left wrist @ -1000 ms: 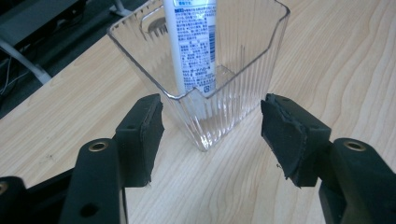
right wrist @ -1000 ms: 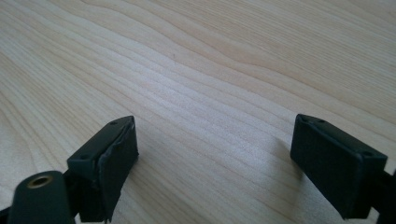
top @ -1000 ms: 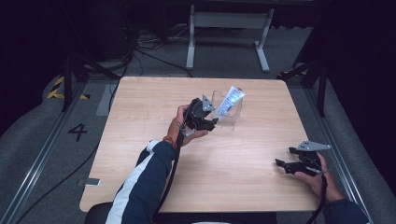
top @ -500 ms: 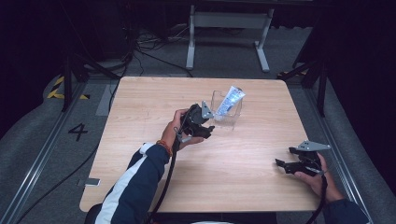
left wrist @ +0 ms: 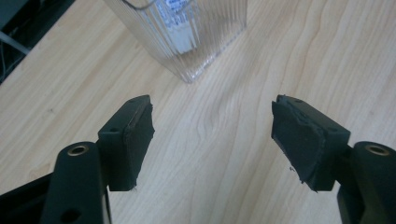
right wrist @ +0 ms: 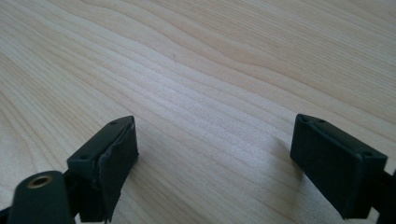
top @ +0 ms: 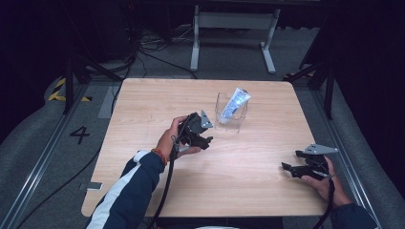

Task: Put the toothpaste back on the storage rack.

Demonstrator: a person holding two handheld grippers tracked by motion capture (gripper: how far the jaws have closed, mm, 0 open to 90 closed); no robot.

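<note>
A clear ribbed plastic cup (top: 230, 113) stands on the wooden table (top: 143, 102) right of centre, with a white and blue tube (top: 236, 102) leaning out of it. My left gripper (top: 206, 138) is held a short way to the cup's near left, open, nothing between its jaws. In the left gripper view the cup (left wrist: 187, 32) stands just beyond the left gripper (left wrist: 212, 135). My right gripper (top: 290, 164) rests open near the table's right front edge. The right gripper (right wrist: 215, 154) faces bare wood.
A grey metal frame (top: 234, 28) stands on the floor behind the table. Cables (top: 143, 52) lie on the floor at the back left. A floor mark "4" (top: 79, 134) sits left of the table.
My left gripper has drawn back from the cup toward the near left, with nothing in it. The tube stays in the cup. The right gripper has not moved.
</note>
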